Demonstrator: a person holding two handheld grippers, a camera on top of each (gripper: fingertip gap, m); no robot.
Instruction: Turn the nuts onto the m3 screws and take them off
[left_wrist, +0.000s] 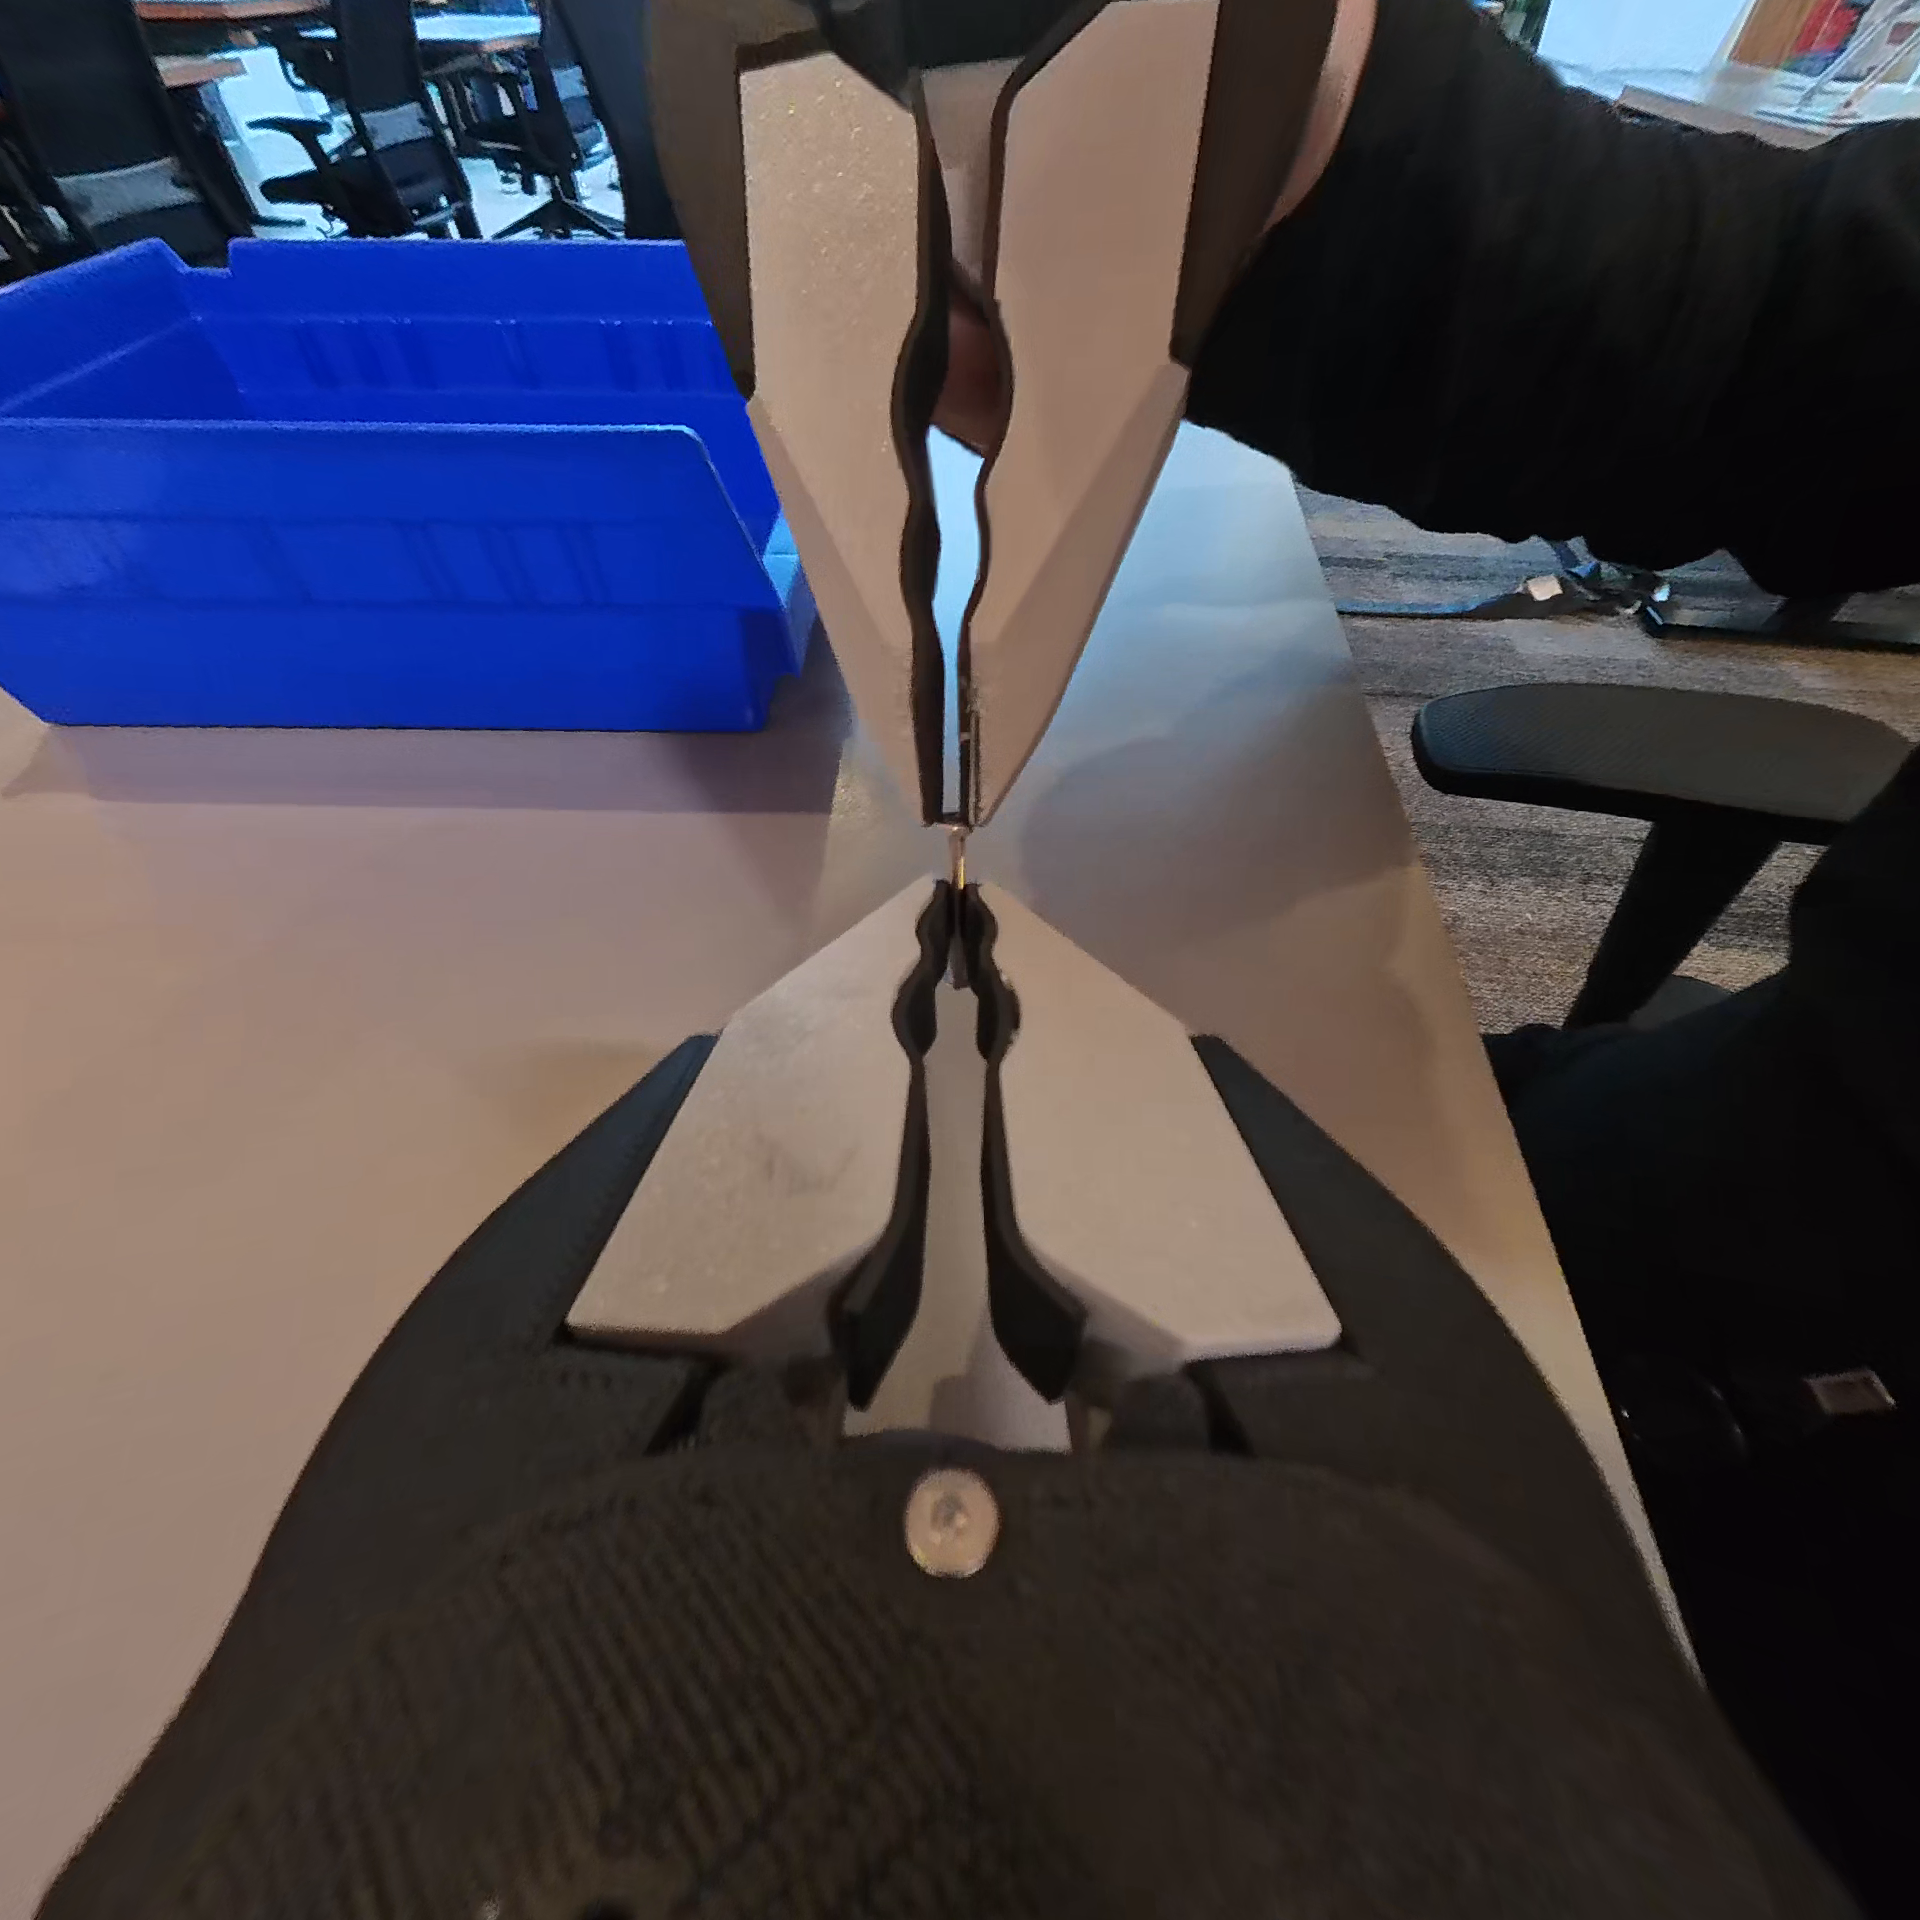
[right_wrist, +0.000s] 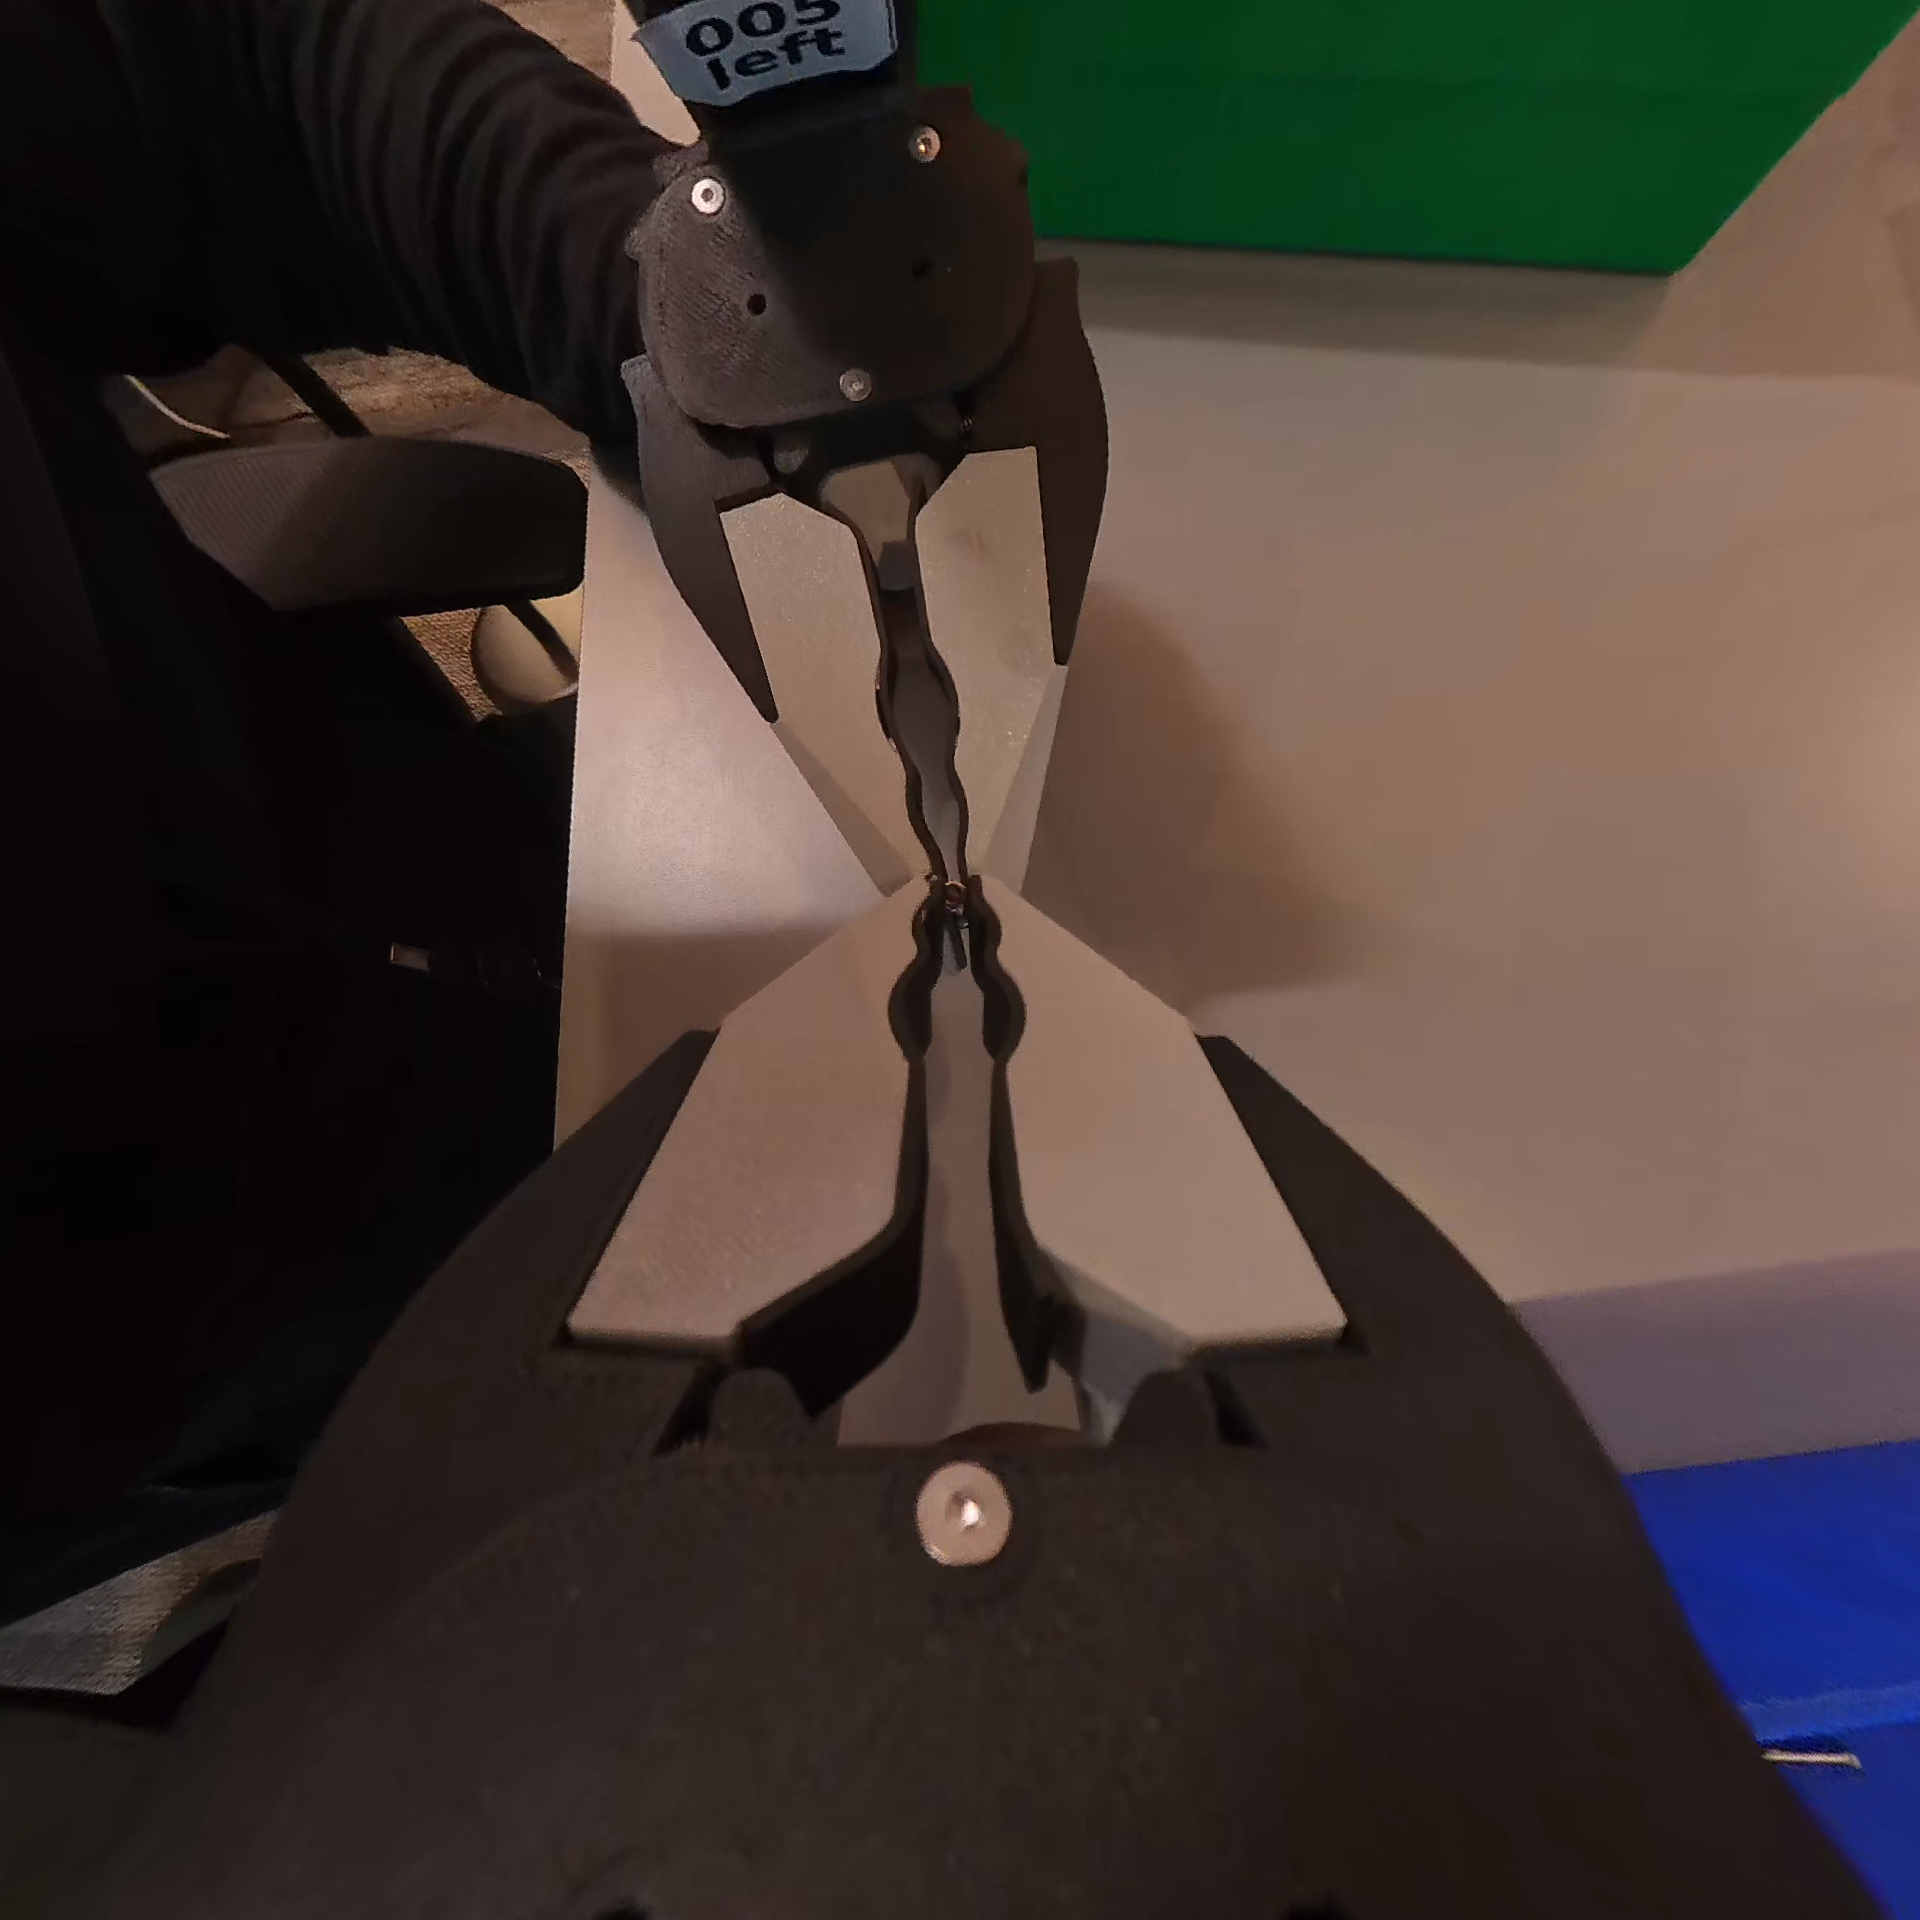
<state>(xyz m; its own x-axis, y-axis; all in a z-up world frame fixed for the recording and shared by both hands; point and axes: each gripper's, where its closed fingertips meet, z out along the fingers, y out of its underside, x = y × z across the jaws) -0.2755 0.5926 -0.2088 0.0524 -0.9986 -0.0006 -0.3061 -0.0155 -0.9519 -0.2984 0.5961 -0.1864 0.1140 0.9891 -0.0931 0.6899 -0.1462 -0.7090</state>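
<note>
Tip to tip above the worktop (left_wrist: 312, 1039), the left gripper (left_wrist: 954, 914) and the right gripper (left_wrist: 951, 816) meet over a single small fastener. In the left wrist view the left fingers (left_wrist: 930, 935) are pressed nearly together on the lower end of a thin metal screw (left_wrist: 961, 857), whose bare shank spans the short gap toward twelve o'clock, where the right gripper's fingers, likewise almost closed, pinch its far end. Whether that far end carries the nut cannot be told; it is too small to make out. The screw's long axis runs straight along both pairs of fingers, so the coming turn appears to depend on keeping the two grippers in line. A blue bin (left_wrist: 395, 499) sits on the worktop at ten o'clock, well apart, and an office chair (left_wrist: 1662, 758) stands beyond the worktop's edge at three o'clock.
</note>
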